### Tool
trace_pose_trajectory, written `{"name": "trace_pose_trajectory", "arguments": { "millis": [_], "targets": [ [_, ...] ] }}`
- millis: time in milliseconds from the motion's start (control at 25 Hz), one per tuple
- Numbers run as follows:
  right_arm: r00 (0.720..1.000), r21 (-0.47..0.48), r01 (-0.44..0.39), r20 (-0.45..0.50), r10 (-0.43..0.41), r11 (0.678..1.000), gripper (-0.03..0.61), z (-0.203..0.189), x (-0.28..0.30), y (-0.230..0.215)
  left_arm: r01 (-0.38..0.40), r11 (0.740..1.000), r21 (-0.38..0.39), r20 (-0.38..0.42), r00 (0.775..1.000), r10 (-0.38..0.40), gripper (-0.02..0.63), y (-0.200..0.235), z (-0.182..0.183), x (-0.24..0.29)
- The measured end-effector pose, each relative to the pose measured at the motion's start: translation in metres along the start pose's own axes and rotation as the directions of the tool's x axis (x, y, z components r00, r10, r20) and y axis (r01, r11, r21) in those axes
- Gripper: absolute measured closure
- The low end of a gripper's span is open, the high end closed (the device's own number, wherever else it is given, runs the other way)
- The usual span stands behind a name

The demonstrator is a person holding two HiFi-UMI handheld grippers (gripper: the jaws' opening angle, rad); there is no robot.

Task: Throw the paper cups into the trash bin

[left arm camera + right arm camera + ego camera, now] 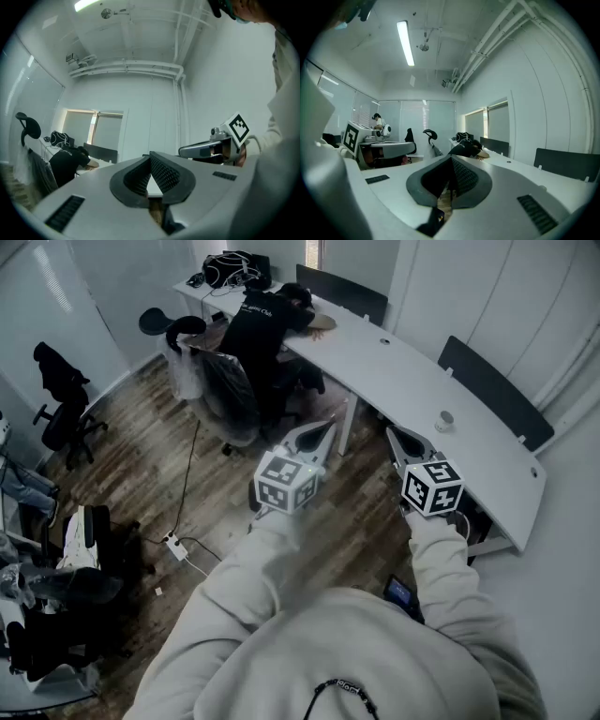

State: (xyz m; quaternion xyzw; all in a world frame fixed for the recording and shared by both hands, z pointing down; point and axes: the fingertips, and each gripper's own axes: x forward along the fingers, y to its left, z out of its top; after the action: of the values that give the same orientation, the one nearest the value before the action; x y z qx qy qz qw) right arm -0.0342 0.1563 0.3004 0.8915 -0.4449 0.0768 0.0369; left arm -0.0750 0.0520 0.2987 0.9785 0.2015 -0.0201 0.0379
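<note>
Head view: both hands hold their tools out level above the wooden floor (178, 437), beside a long white table (487, 442). The left tongs (329, 425) and the right tongs (389, 432) are each drawn to a closed point, with nothing between the tips and nothing touching them. What looks like a paper cup (444, 421) stands upright on the table, near the right tongs but clear of them. No trash bin is in view, so the drop point has to be found first, and a cup carried while searching could slip out. A power strip (172, 543) and its cord lie on the floor, a likely snag for anyone walking with eyes on the cup. A seated person (261, 320) leans over the far end of the table, so a wide swing that way risks a bump.

Left gripper view: the left tongs (150, 157) have their ribbed pads (164, 173) pressed together at the tip and hold nothing. The right tongs (182, 151) hang alongside, just as bare. Going at a cup like this would only knock it over, since the tips must spread before they reach it.

Right gripper view: the right tongs (451, 160) are fully closed and empty, aimed slightly down along the table. The left tongs (414, 148) show at the left. A thin paper wall would probably buckle under a hard squeeze, or skid off the smooth top under a weak one.
</note>
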Motion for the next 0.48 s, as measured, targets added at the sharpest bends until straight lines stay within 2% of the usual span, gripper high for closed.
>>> {"name": "trace_pose_trajectory", "arguments": {
  "millis": [280,480],
  "targets": [
    [1.0,-0.04,-0.006,0.008,0.006,0.999,0.56,-0.002,-0.001,0.012,0.001,1.0,0.003,-0.011,1.0,-0.001,0.626,-0.002,-0.004,-0.006],
    [0.999,-0.028,-0.026,0.019,0.026,0.999,0.56,0.004,-0.002,0.017,0.018,1.0,0.004,-0.012,1.0,-0.018,0.626,-0.009,-0.005,-0.005]
  ]
}}
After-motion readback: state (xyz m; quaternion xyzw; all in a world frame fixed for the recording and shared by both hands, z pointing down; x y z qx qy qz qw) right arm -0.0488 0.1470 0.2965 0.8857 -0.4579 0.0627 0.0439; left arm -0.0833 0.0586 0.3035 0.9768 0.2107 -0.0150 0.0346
